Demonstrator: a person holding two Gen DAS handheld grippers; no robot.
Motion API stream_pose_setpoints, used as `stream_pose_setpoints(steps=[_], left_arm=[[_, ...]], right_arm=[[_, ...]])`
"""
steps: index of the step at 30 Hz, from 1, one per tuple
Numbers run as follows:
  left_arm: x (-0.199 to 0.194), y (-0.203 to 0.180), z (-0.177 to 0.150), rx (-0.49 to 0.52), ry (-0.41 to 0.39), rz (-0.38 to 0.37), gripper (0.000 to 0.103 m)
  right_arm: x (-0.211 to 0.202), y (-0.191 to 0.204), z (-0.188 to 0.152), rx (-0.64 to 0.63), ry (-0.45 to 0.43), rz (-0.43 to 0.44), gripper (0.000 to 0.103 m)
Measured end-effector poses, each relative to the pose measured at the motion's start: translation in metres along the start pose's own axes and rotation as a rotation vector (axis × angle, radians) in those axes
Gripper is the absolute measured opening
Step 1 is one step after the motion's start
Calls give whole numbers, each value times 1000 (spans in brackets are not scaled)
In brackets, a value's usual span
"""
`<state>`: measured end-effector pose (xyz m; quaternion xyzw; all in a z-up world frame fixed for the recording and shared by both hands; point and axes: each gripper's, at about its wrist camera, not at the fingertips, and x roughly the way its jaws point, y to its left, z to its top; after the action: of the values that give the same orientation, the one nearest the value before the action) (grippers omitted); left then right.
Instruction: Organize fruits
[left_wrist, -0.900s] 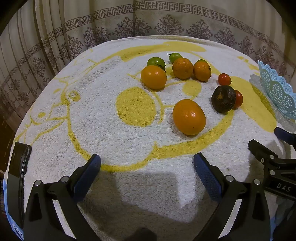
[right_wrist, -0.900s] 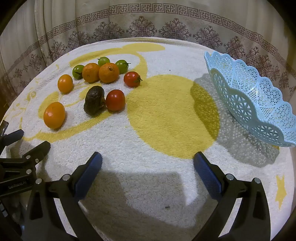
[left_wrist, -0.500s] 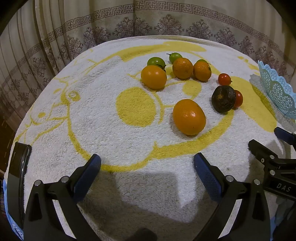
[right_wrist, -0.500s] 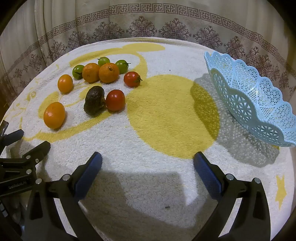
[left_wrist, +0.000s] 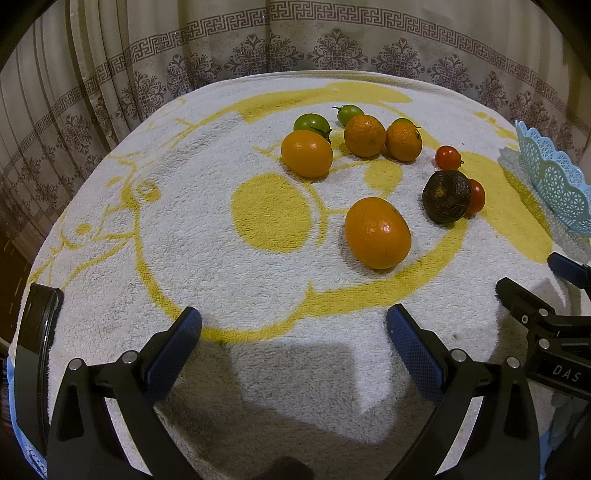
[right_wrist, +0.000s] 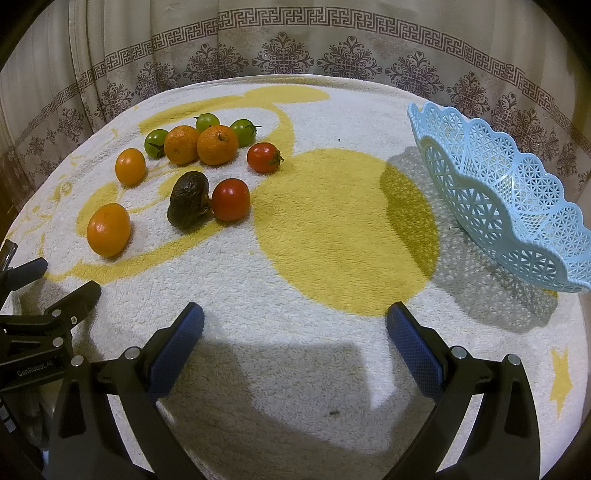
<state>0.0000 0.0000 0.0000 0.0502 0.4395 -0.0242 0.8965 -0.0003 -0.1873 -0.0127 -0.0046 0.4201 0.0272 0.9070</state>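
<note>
Fruit lies loose on a white and yellow towel (left_wrist: 184, 236). A smooth orange fruit (left_wrist: 377, 232) (right_wrist: 108, 229) is nearest, with a dark wrinkled fruit (left_wrist: 446, 196) (right_wrist: 188, 203) touching a red tomato (right_wrist: 230, 199) beyond it. Farther back are another smooth orange fruit (left_wrist: 306, 154), two rough oranges (left_wrist: 364, 135) (right_wrist: 217, 144), a small red tomato (left_wrist: 448, 157) (right_wrist: 263, 157) and green tomatoes (left_wrist: 311, 123) (right_wrist: 243, 131). A light blue lattice basket (right_wrist: 498, 192) (left_wrist: 550, 177) stands empty at the right. My left gripper (left_wrist: 293, 326) and right gripper (right_wrist: 295, 326) are both open and hold nothing, near the towel's front.
A patterned curtain (right_wrist: 295, 48) hangs close behind the table's far edge. The towel's front and side edges drop off. In each wrist view the other gripper shows at the side. Bare towel lies between the fruit and the basket.
</note>
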Motion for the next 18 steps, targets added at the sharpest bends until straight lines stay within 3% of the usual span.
stream_pose_setpoints(steps=[18], left_arm=[[0,0,2,11,-3,15,98]], right_arm=[[0,0,0,0,1,-1,101]])
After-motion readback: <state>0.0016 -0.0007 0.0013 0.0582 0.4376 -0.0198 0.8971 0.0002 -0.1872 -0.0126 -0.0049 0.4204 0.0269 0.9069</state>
